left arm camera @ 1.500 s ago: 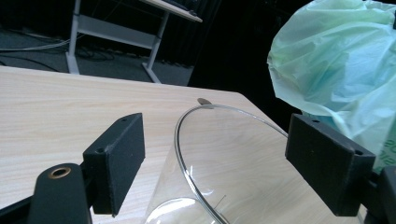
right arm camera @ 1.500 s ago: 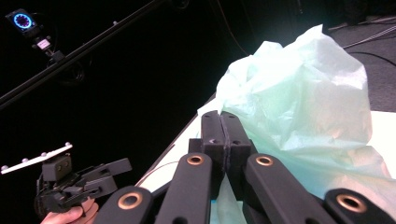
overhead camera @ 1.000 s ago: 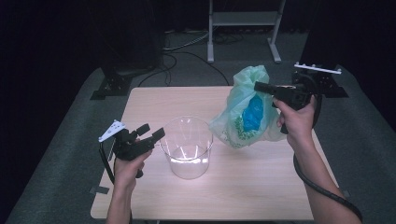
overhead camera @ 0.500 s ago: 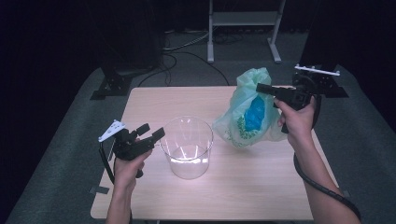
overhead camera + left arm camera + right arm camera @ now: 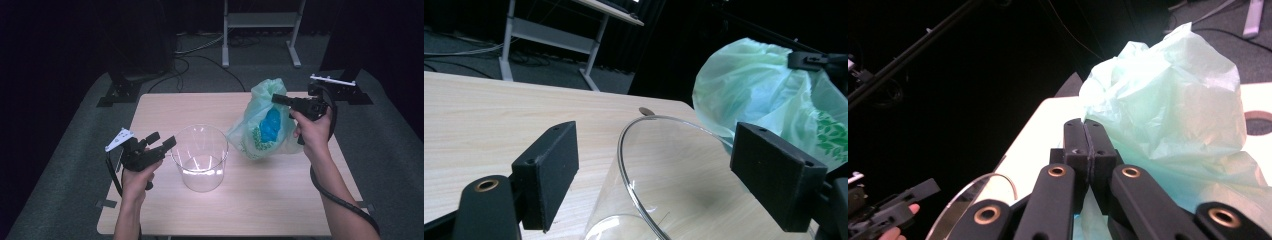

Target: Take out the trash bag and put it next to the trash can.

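A clear glass bowl (image 5: pixel 200 157) stands on the wooden table (image 5: pixel 200 107), left of centre. My left gripper (image 5: pixel 164 141) is open just left of its rim, and in the left gripper view the jaws stand wide on either side of the bowl's rim (image 5: pixel 659 125). A pale green plastic bag (image 5: pixel 260 122) with something blue inside rests on the table's right side. My right gripper (image 5: pixel 276 98) is shut on the bag's upper edge; in the right gripper view the bag (image 5: pixel 1173 105) bulges right behind the closed jaws.
A white metal stand (image 5: pixel 260 20) and cables lie on the floor beyond the table. A dark equipment base (image 5: pixel 120 90) sits at the far left corner, and another (image 5: pixel 345 90) near the right edge. The surroundings are dark.
The right gripper and the bag's top have shifted slightly. The left gripper and bowl have stayed put.
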`<state>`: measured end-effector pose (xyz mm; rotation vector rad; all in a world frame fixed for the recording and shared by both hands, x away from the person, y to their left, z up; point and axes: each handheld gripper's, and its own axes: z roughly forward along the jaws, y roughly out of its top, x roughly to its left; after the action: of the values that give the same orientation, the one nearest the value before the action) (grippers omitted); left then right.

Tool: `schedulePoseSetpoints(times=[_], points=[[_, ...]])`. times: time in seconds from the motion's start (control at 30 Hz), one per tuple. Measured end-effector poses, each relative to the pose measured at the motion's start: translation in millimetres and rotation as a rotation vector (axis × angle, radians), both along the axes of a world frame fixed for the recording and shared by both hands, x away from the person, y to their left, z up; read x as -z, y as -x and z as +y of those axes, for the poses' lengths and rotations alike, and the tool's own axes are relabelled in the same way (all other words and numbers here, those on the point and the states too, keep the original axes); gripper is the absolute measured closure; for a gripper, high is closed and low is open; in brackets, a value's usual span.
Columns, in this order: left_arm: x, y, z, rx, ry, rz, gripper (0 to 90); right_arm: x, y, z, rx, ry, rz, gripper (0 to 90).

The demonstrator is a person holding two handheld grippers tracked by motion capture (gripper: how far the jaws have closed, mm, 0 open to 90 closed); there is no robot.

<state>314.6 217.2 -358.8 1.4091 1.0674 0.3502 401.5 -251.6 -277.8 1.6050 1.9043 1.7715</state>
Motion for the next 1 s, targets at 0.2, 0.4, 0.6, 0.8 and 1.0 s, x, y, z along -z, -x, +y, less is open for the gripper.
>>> schedulePoseSetpoints(times=[0.2,0.4,0.6,0.8,1.0], points=[[1.1,-1.6,-1.7,-0.001,-0.006,0.004,18.4,17.6,-6.9,2.7,-0.003,-0.003,0.034,90.0],[1.0,-2.0,-2.3,-0.001,-0.006,0.004,18.4,26.6,-11.2,2.5,-0.001,-0.008,0.051,90.0],[-1.1,0.0,-2.7,0.000,-0.005,-0.003,18.4,33.3,-13.5,0.0,0.009,-0.022,0.066,90.0],[0.2,-1.4,-3.6,0.000,-0.005,0.003,18.4,41.9,-18.1,-4.5,0.023,-0.022,0.084,90.0],[0.7,-2.3,-5.0,0.004,-0.012,0.006,18.4,62.8,-25.0,-2.6,0.023,-0.013,0.125,90.0]])
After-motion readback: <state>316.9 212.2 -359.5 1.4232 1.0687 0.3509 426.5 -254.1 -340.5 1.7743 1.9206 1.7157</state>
